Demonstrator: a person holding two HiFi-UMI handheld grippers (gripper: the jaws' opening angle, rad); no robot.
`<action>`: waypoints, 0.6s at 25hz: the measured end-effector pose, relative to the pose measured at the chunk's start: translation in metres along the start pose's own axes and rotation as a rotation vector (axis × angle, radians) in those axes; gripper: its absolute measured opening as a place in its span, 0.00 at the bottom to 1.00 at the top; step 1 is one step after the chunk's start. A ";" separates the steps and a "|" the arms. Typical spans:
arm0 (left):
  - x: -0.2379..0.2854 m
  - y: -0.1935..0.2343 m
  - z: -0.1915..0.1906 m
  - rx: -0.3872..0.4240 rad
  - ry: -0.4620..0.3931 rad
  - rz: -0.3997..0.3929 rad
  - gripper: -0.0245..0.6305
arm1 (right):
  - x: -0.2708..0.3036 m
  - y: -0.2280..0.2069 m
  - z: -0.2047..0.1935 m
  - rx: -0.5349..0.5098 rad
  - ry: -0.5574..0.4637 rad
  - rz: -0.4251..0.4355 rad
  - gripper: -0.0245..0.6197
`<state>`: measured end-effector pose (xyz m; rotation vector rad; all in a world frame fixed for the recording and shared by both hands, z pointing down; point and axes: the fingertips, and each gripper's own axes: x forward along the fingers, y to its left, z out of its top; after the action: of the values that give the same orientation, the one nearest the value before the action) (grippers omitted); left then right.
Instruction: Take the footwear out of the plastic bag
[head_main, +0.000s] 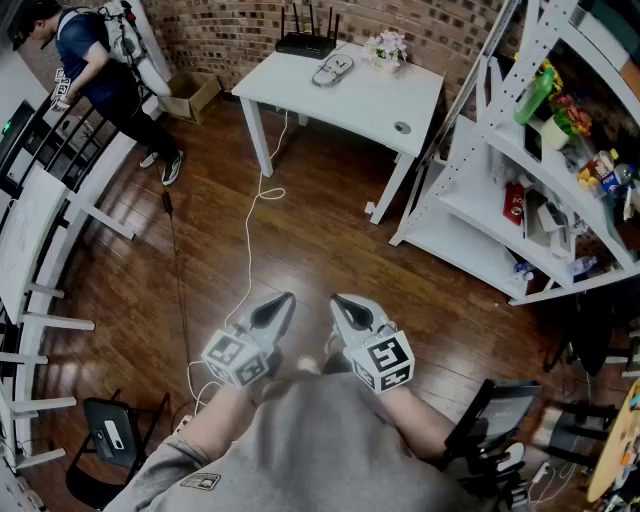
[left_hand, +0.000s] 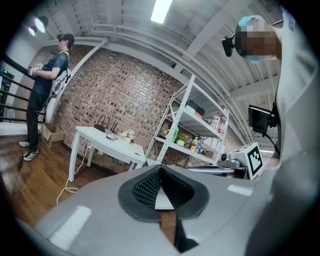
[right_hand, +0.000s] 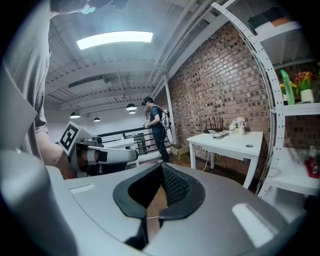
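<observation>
Jaws of left gripper (head_main: 285, 300) and right gripper (head_main: 338, 302) were closed, empty. Task seemed unstarted: the likely bag of footwear (head_main: 333, 68) lay on the far table (head_main: 370, 100); next called for walking over.

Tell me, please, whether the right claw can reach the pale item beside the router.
Probably not: the right claw, shut, sits by the person, while the pale item lies on the white table across bare floor. The path is free, just far.
</observation>
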<state>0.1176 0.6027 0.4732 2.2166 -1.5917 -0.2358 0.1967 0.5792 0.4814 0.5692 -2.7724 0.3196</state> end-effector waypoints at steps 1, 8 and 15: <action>0.005 0.003 0.004 -0.002 -0.003 0.001 0.04 | 0.004 -0.004 0.003 -0.001 -0.001 0.001 0.06; 0.047 0.031 0.023 0.013 -0.002 0.005 0.04 | 0.039 -0.044 0.023 -0.003 -0.019 0.009 0.06; 0.116 0.067 0.057 0.031 0.007 0.005 0.04 | 0.077 -0.107 0.060 -0.009 -0.050 0.001 0.06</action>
<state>0.0783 0.4633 0.4602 2.2334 -1.6078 -0.2029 0.1590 0.4397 0.4677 0.5809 -2.8208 0.2966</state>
